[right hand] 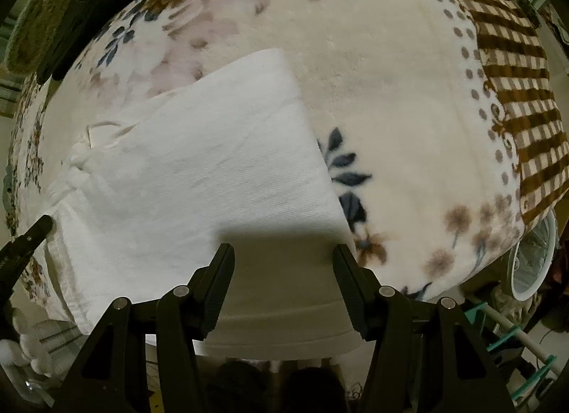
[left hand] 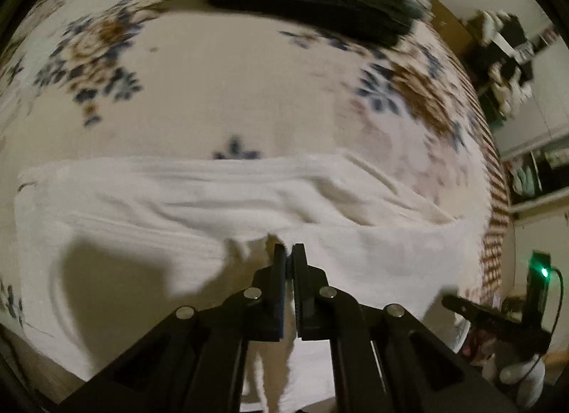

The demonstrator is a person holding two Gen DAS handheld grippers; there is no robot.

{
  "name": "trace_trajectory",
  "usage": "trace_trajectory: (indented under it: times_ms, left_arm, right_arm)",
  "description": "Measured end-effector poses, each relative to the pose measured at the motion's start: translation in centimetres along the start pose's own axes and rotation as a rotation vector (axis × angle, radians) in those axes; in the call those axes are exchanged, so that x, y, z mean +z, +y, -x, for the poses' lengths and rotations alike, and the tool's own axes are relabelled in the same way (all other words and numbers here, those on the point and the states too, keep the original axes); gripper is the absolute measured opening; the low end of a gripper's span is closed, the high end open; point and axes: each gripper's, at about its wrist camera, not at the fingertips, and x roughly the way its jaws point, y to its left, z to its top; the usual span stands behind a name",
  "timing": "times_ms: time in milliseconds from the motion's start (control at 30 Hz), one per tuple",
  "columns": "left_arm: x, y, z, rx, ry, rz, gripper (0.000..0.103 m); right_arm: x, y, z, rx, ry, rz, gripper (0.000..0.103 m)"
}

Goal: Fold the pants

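The bed [right hand: 391,100], under its flowered blanket, carries the white pants [right hand: 199,171], which lie across the lower middle of both frames; in the right wrist view they run from a squared end at upper centre down to the bottom edge.

Your left hand-held gripper [left hand: 288,253] has its jaws pressed together on a thin pinch of the pants' edge, with white cloth hanging down between the fingers at bottom centre. That bite looks shallow. If you swing fast, as the blur in the left wrist view suggests, the cloth may slip out and the fold collapse.

Your right hand-held gripper [right hand: 283,253] stands spread above the shaded near edge of the pants, holding nothing. With only one side lifted, the fabric will likely drag and skew, leaving a crooked crease.

The wrinkles at left [right hand: 92,142] may get trapped inside the fold.

The folded dark stack [left hand: 313,11] at top could be nudged if you carry too far.
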Motion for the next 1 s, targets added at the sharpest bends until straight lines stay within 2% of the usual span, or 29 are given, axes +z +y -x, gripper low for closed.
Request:
trace_trajectory:
  times_ms: [100,167,267,333,400,433,467,500,533,633,700,733,900,1000]
  left_arm:
    - [0.2,1.3,-1.1,-0.008,0.018,0.025,0.003]
    - [0.1,1.2,-1.5,-0.002,0.028,0.001,0.004]
    - [-0.2,1.2,-0.4,-0.028,0.012,0.017,0.006]
    - [-0.7,1.3,1.0,-0.043,-0.016,0.039,0.006]
    - [-1.5,2.0,2.7,-0.038,-0.041,0.079,0.008]
    - [-1.8,2.3,3.3,-0.026,-0.05,0.091,0.021]
    - [-2.4,2.8,4.2,-0.001,-0.06,0.106,0.046]
    - [-2.9,3.4,4.9,0.021,-0.069,0.127,0.061]
    - [-3.4,4.0,5.5,0.029,-0.076,0.149,0.086]
    - [-6.1,7.5,7.5,0.046,-0.124,0.276,0.088]
    - [-8.0,10.5,8.1,0.06,-0.14,0.377,0.088]
    - [-9.4,12.9,8.2,0.067,-0.146,0.46,0.088]
    - [-14.3,20.4,6.8,-0.009,-0.201,0.777,0.088]
    - [-15.5,22.4,5.2,-0.069,-0.245,0.875,0.086]
  right_arm:
    - [0.0,0.3,0.1,0.006,0.0,-0.002,0.06]
    - [-0.1,0.3,0.3,0.01,0.001,0.001,0.06]
    - [-0.1,0.4,0.7,0.019,0.007,0.005,0.061]
    - [-0.2,0.4,1.1,0.024,-0.004,0.007,0.069]
    - [-0.5,0.7,1.5,0.007,-0.025,0.024,0.073]
    - [-0.6,0.9,1.7,-0.008,-0.034,0.034,0.075]
    - [-0.6,1.2,1.8,-0.021,-0.041,0.043,0.077]
    - [-0.7,1.7,2.0,-0.029,-0.047,0.052,0.08]
    - [-0.7,2.1,2.0,-0.03,-0.047,0.056,0.083]
    - [-0.8,3.2,1.8,-0.025,-0.038,0.06,0.096]
    - [-0.8,4.1,1.6,-0.027,-0.034,0.066,0.098]
    - [-0.8,4.5,1.5,-0.028,-0.031,0.069,0.098]
    - [-0.6,6.3,0.8,-0.061,-0.017,0.079,0.098]
    - [-0.3,7.2,0.1,-0.078,-0.002,0.067,0.098]
